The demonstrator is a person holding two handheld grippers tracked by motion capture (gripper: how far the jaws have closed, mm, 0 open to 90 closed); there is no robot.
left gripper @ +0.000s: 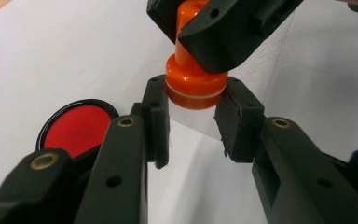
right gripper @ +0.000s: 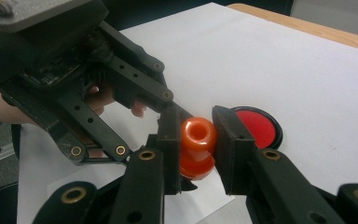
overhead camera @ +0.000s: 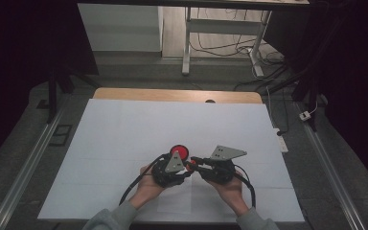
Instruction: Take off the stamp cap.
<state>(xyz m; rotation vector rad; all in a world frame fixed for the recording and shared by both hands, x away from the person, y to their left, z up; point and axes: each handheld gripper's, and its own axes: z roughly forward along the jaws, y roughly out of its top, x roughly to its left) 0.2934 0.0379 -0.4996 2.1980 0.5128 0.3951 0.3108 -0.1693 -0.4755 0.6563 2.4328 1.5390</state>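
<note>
On smooth white paper, both claws, left and right, clamp one glossy orange waisted stamp.

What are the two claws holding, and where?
Both hold the orange stamp: left gripper on its wide base, right gripper on its knob handle.

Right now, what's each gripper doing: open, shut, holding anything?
Left gripper: shut on the wide base of the orange stamp.
Right gripper: shut on the same orange stamp, at its knob end.
</note>
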